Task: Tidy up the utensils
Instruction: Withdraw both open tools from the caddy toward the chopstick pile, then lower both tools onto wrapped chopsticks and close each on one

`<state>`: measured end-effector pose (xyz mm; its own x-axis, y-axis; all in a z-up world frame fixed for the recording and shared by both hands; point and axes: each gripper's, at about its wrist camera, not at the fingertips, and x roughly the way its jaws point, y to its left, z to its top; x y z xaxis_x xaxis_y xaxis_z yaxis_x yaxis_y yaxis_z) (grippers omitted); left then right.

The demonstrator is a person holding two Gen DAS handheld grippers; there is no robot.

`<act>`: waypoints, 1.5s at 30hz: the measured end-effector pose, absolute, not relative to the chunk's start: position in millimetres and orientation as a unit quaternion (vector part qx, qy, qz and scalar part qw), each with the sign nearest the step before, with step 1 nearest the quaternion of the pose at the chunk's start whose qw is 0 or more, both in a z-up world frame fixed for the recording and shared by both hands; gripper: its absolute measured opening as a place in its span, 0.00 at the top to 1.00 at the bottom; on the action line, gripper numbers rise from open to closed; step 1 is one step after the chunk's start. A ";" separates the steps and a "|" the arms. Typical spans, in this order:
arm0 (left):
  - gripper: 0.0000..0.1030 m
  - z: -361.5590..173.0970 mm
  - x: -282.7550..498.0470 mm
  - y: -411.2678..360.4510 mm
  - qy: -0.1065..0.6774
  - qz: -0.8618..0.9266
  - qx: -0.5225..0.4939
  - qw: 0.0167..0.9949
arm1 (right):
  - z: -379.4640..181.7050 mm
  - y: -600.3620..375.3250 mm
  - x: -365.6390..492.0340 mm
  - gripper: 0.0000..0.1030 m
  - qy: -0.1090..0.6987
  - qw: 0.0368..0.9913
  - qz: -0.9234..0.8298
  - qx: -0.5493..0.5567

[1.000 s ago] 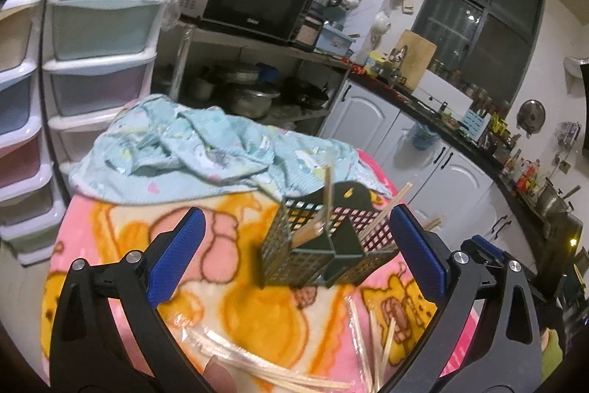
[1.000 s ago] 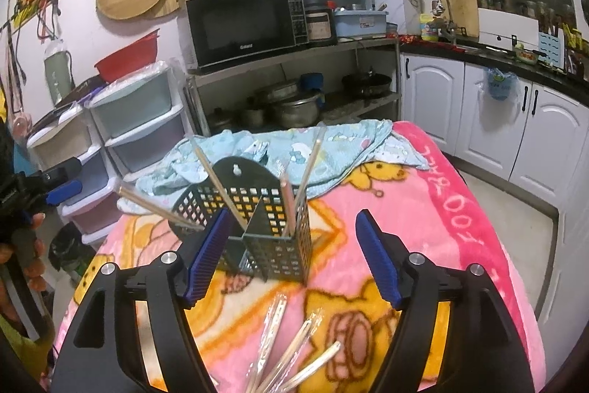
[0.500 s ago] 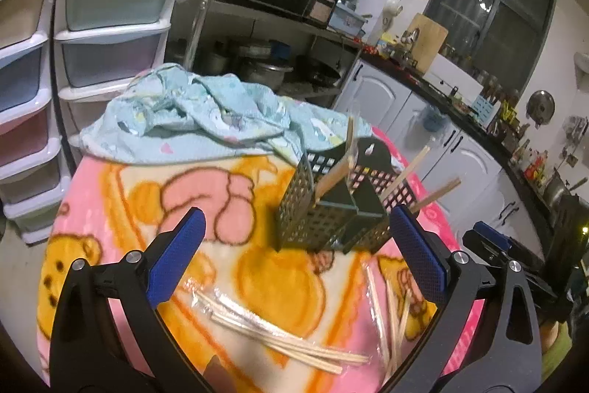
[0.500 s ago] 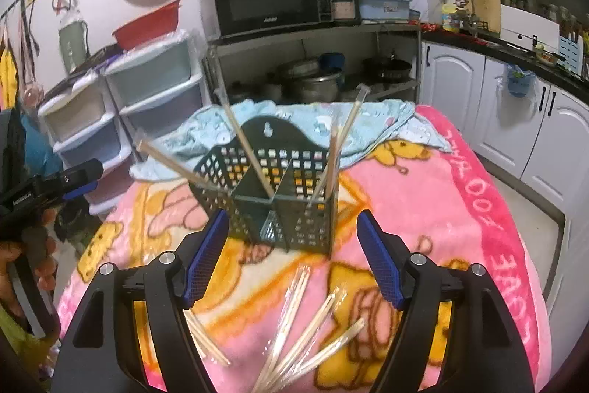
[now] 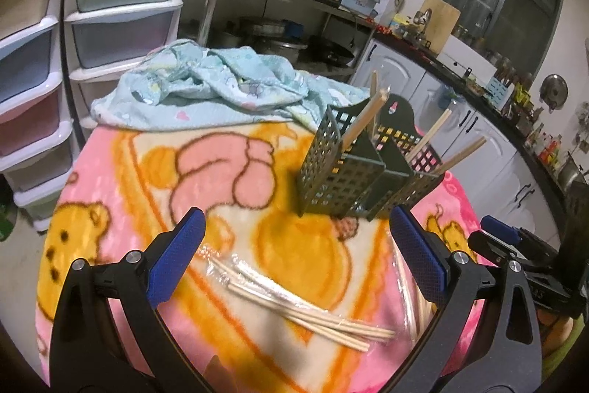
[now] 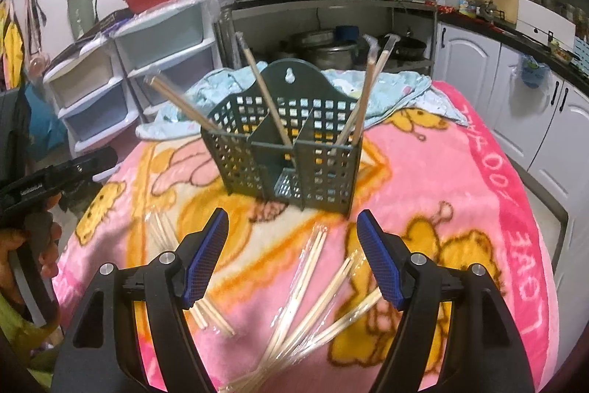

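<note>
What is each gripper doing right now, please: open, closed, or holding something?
Left gripper: open, holding nothing, above the wrapped chopsticks.
Right gripper: open, holding nothing, in front of the basket.

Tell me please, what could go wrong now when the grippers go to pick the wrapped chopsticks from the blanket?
1. The wrapped chopsticks lie flat, overlapping, on the soft blanket; the open right gripper may catch several, or snag the fleece.
2. The plastic wrapping looks slippery, so a pair could slide out.
3. The utensil basket looks light; the chopsticks leaning out of it could be knocked and tip it.
</note>
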<state>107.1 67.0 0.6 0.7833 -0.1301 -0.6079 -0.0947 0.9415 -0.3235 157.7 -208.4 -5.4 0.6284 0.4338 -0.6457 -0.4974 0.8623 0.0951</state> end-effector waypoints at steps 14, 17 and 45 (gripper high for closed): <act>0.10 -48.0 102.1 68.7 0.404 -0.005 -0.182 0.896 | -38.6 -193.8 160.2 0.32 0.380 0.884 0.262 -0.075; 0.10 -61.4 103.2 72.3 0.423 -0.010 -0.197 0.885 | -44.6 -193.3 162.4 0.32 0.387 0.881 0.260 -0.078; 0.77 -107.5 116.5 106.4 0.463 0.009 -0.284 0.839 | -101.6 -180.9 224.3 0.38 0.487 0.839 0.236 -0.061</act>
